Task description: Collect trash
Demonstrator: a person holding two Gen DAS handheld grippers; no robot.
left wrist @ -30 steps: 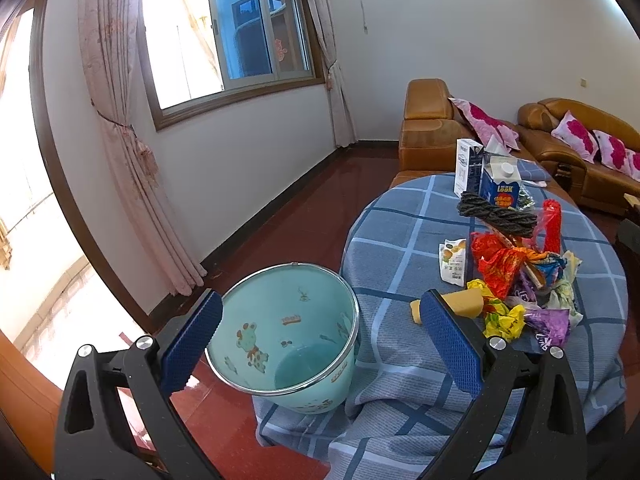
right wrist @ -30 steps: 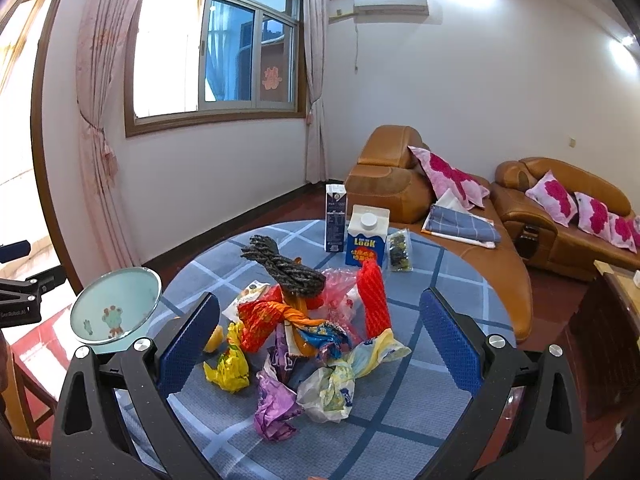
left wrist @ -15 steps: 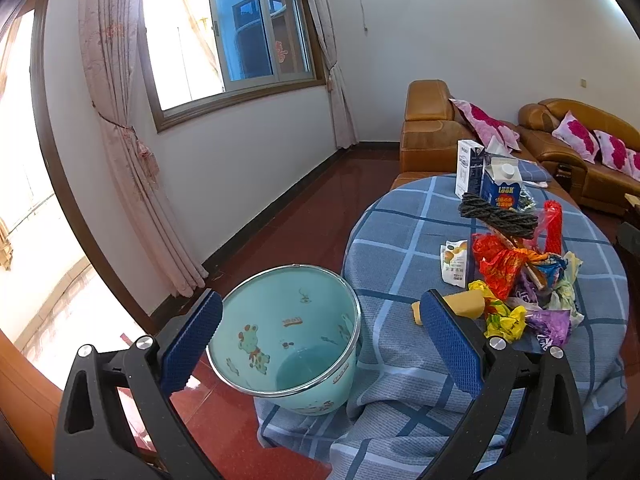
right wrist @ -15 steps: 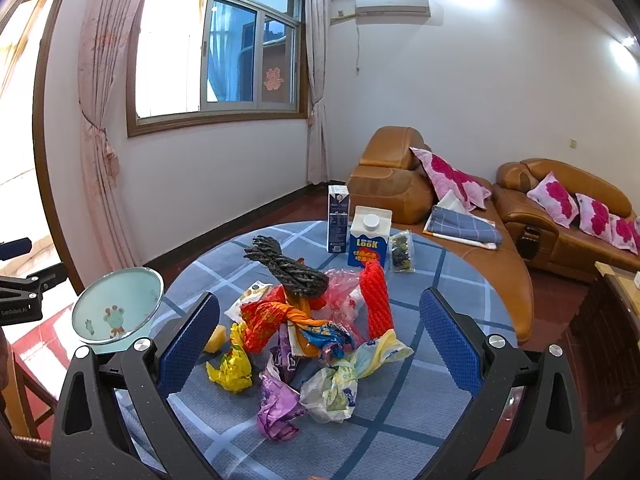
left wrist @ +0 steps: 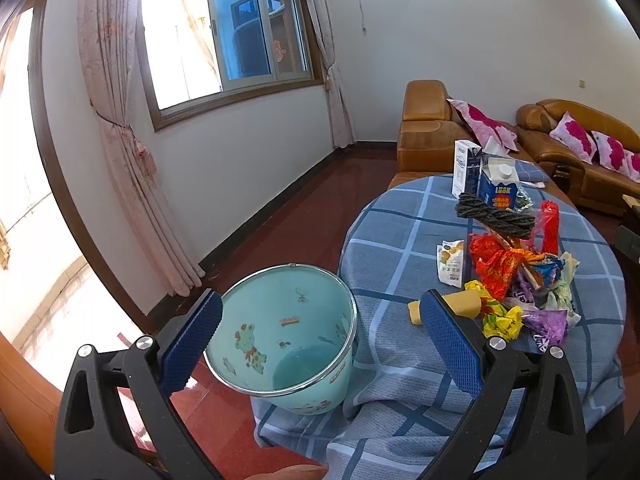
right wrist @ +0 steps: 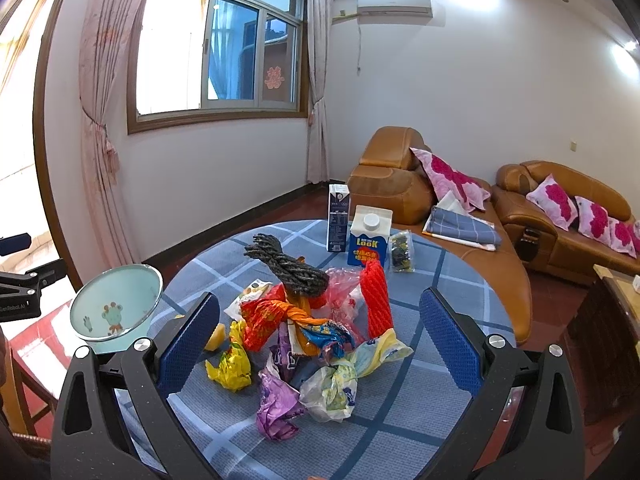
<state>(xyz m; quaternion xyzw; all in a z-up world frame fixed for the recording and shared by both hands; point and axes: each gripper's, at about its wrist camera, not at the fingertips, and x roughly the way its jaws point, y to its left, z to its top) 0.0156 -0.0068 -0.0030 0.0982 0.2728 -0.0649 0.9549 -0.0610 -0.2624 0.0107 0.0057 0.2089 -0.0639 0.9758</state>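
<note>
Both pairs of jaws stand wide apart and hold nothing.

Left wrist view: the left gripper [left wrist: 320, 340] frames the pale green bin [left wrist: 288, 340], which sits tilted at the table [left wrist: 400, 240] edge, mouth open toward the camera. It lies between the fingers but beyond their tips, untouched. Best keep it steady and angled at the pile.

Right wrist view: the right gripper [right wrist: 320, 340] hovers over the trash pile [right wrist: 312, 320]; a purple wrapper [right wrist: 276, 404] and a pale crumpled bag [right wrist: 332, 388] lie nearest, between the jaws but below them. I'd drop straight onto one loose outer piece, pinching the crumpled bulk, not an edge
</note>
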